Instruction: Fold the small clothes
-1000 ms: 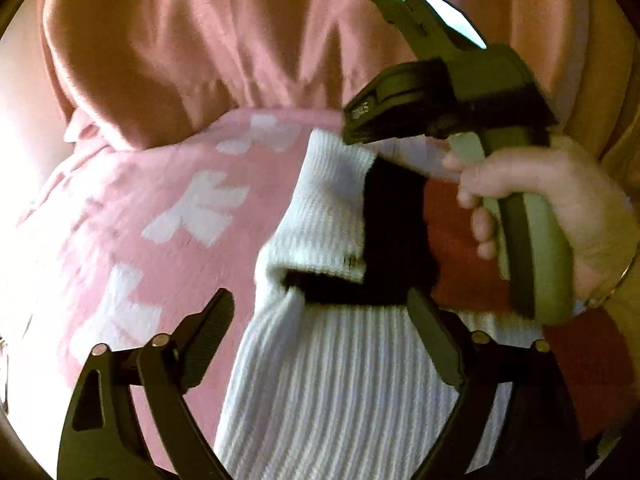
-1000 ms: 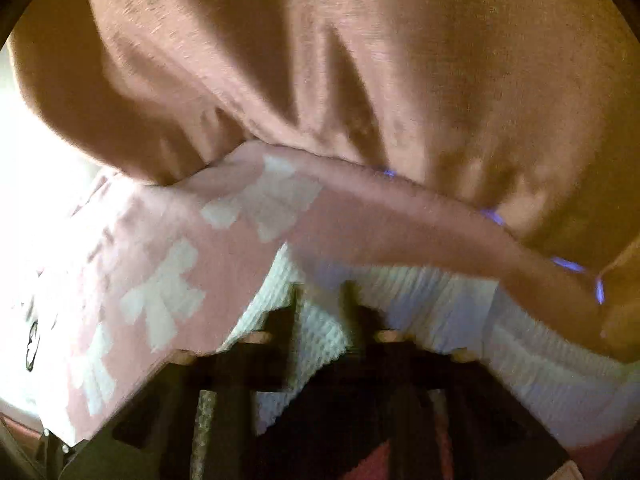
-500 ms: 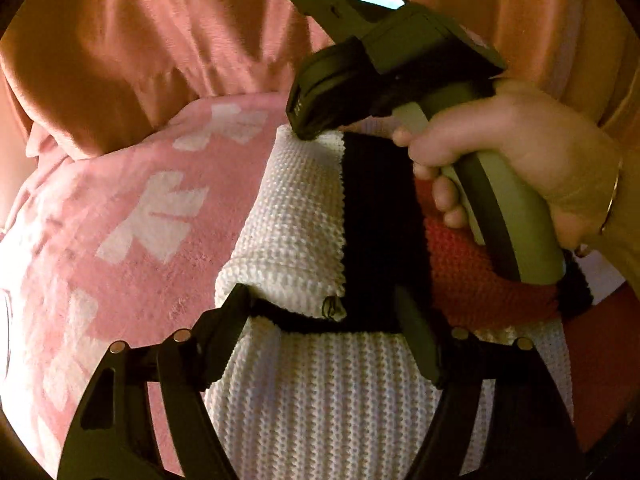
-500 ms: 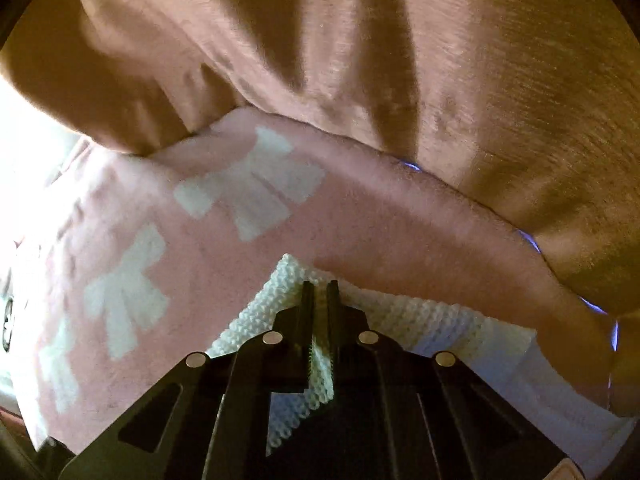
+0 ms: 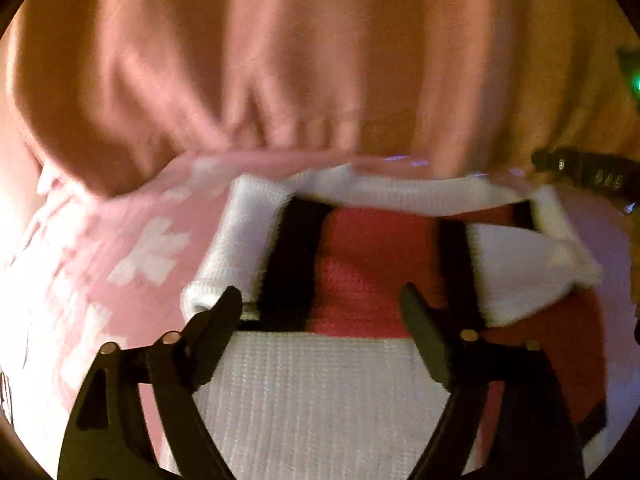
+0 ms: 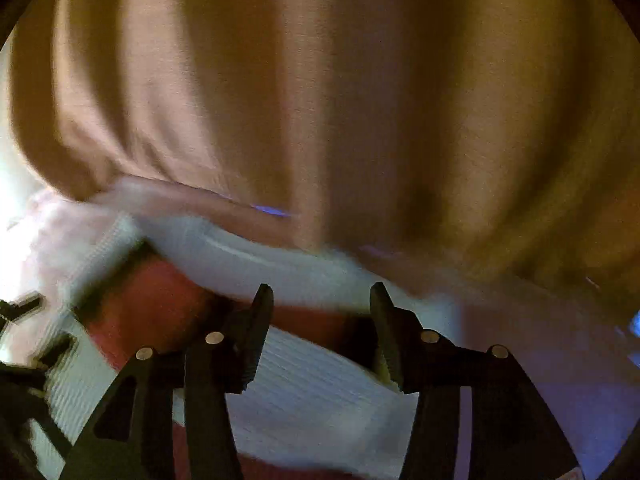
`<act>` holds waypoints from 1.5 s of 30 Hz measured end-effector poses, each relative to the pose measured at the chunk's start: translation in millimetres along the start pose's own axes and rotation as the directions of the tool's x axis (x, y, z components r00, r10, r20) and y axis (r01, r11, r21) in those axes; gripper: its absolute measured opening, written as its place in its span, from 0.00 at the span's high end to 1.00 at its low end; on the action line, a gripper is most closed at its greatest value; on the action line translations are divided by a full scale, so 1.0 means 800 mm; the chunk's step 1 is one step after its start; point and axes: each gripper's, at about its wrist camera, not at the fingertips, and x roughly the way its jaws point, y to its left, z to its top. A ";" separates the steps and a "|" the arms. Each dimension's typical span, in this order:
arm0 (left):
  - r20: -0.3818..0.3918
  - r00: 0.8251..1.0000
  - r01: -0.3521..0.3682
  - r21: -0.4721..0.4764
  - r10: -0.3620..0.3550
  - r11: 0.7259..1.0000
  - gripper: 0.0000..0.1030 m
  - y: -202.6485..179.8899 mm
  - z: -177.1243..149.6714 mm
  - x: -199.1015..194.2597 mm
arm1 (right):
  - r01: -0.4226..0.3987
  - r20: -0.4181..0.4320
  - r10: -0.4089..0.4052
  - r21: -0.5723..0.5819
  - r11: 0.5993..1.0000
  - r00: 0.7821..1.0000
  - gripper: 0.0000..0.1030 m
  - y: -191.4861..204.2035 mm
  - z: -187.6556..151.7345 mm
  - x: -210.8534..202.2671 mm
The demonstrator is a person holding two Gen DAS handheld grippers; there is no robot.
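Both claws are open and hold nothing. Left claw has its two black fingers spread wide over the little knit sweater, and its jaws have just been opening a bit more with only the knit below them. Right claw is about half open. Its jaws have just been opening too, and the white edge it pinched half a second ago is no longer squeezed between them.

That sweater is white, with a red middle and black stripes. It lies on a pink blanket with white shapes on it, right in front of the person's orange top. Its white sleeves look tucked in over the red part, one on each side.

So I think the sleeve fold is done, and the step now is letting go. Next, each claw likely needs to pick a corner of one end, pinch it well, and bring that end over the other. The pictures are blurry, so the exact edges are hard to see.
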 end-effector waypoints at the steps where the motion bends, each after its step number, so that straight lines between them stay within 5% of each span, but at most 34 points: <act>1: 0.006 0.999 0.037 0.019 -0.037 0.999 0.19 -0.025 0.000 -0.010 | 0.012 -0.020 -0.011 0.020 1.000 1.000 0.52 -0.021 -0.006 -0.001; 6: -0.028 0.978 0.210 0.083 -0.208 0.974 0.17 -0.153 -0.007 -0.015 | -0.024 -0.125 0.036 0.097 0.995 0.991 0.52 -0.102 -0.027 0.029; 10: -0.062 0.952 0.306 0.131 -0.300 0.943 0.17 -0.252 -0.014 0.010 | -0.142 -0.153 0.168 0.168 0.975 0.974 0.52 -0.133 -0.027 0.066; 14: -0.086 0.956 0.290 0.165 -0.279 0.943 0.20 -0.307 -0.022 0.040 | -0.233 -0.210 0.265 0.163 0.959 0.941 0.51 -0.132 -0.016 0.108; 16: -0.132 0.953 0.293 0.162 -0.274 0.942 0.38 -0.319 -0.024 0.058 | -0.239 -0.253 0.273 0.159 0.958 0.928 0.51 -0.127 -0.012 0.135; 19: -0.141 0.954 0.286 0.163 -0.265 0.944 0.46 -0.317 -0.031 0.064 | -0.274 -0.286 0.308 0.154 0.949 0.908 0.86 -0.118 -0.010 0.154; 23: -0.127 0.958 0.279 0.191 -0.259 0.941 0.50 -0.313 -0.041 0.060 | -0.290 -0.149 0.310 0.145 0.946 0.939 0.86 -0.120 0.013 0.132; 25: -0.131 0.957 0.279 0.179 -0.259 0.943 0.49 -0.314 -0.041 0.061 | -0.243 -0.222 0.269 0.137 0.960 0.937 0.86 -0.116 0.002 0.159; 26: -0.133 0.956 0.280 0.169 -0.260 0.945 0.48 -0.314 -0.040 0.062 | -0.218 -0.261 0.248 0.137 0.966 0.933 0.78 -0.115 -0.009 0.173; 28: -0.140 0.949 0.301 0.125 -0.283 0.946 0.42 -0.307 -0.037 0.058 | -0.210 -0.237 0.241 0.150 0.966 0.941 0.73 -0.117 -0.013 0.166; 31: -0.149 0.937 0.326 0.060 -0.315 0.943 0.30 -0.285 -0.035 0.043 | -0.233 -0.119 0.258 0.192 0.953 0.959 0.72 -0.125 -0.012 0.106; 35: -0.092 0.964 0.259 0.088 -0.251 0.962 0.29 -0.241 -0.042 0.004 | -0.199 -0.024 0.204 0.138 0.970 0.979 0.71 -0.107 -0.043 -0.002; 38: -0.072 0.985 0.164 0.107 -0.157 0.981 0.29 -0.199 -0.052 -0.024 | -0.181 -0.049 0.186 0.105 0.978 0.981 0.71 -0.065 -0.090 -0.042; 45: -0.117 0.992 0.060 0.049 -0.054 0.997 0.29 -0.119 -0.067 -0.042 | -0.059 -0.239 0.092 0.142 0.988 0.967 0.71 -0.033 -0.172 -0.017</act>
